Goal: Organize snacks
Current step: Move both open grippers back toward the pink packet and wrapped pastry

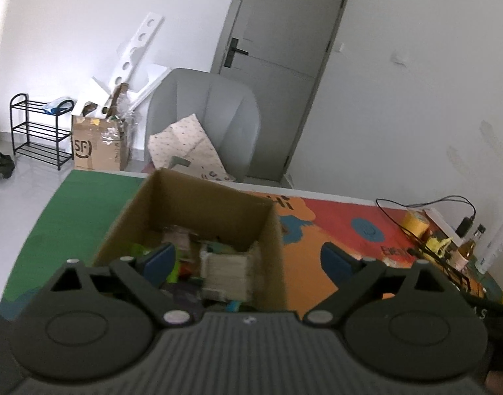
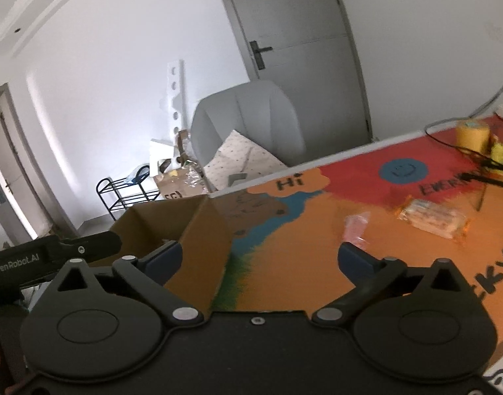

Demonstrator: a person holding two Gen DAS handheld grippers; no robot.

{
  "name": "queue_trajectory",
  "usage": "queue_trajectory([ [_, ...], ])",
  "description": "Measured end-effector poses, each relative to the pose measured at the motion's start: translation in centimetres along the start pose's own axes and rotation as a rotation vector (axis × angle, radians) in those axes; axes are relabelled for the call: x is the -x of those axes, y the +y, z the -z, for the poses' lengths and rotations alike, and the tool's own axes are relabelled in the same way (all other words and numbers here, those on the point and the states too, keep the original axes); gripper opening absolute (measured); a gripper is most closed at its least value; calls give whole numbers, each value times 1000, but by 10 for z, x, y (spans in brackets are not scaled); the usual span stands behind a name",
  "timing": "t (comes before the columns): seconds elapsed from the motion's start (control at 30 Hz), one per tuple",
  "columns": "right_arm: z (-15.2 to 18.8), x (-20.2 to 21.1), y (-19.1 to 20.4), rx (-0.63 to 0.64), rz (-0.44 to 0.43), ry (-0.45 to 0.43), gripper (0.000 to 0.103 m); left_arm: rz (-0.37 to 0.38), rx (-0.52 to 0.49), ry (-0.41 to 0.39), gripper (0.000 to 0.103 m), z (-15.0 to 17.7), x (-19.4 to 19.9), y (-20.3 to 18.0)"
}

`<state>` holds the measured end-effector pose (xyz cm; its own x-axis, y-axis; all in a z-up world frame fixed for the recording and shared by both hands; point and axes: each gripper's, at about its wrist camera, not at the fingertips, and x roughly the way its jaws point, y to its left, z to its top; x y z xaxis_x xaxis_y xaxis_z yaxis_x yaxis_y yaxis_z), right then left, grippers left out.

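Left gripper (image 1: 248,258) fingers spread wide, holding nothing, hovering over the open box (image 1: 198,210). Left blue pad (image 1: 161,256) sits over the box interior, right pad (image 1: 337,263) outside it over the mat (image 1: 317,230). Box holds a jumble of snacks (image 1: 225,270): pale ribbed pack nearest the right wall, green and dark wrappers around it, blurred.

Right gripper (image 2: 266,260) also wide, nothing between the fingers. It hangs over the orange part of the mat (image 2: 300,247), left pad just in front of the box (image 2: 198,230) corner. Left gripper body (image 2: 50,253) shows at left edge over the box.

Loose on the mat beyond the right gripper: pink wrapper (image 2: 356,228) near, orange-edged pack (image 2: 432,219) further right, apart from each other. Yellow tape roll (image 2: 473,135) and black cable (image 2: 462,151) at the far edge.

Beyond the table: grey chair (image 1: 205,121), shipping carton (image 1: 98,144), black rack (image 1: 37,131), grey door (image 1: 284,65).
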<state>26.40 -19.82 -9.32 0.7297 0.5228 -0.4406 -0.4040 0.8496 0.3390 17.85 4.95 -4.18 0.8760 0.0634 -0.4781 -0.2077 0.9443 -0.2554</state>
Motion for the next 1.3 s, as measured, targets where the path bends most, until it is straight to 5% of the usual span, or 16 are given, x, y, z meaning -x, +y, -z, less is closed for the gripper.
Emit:
queue_trajectory([
  [1.3,4,16,-147,-130,142,-9,100,116,-133,115,93,26,-95,-125],
])
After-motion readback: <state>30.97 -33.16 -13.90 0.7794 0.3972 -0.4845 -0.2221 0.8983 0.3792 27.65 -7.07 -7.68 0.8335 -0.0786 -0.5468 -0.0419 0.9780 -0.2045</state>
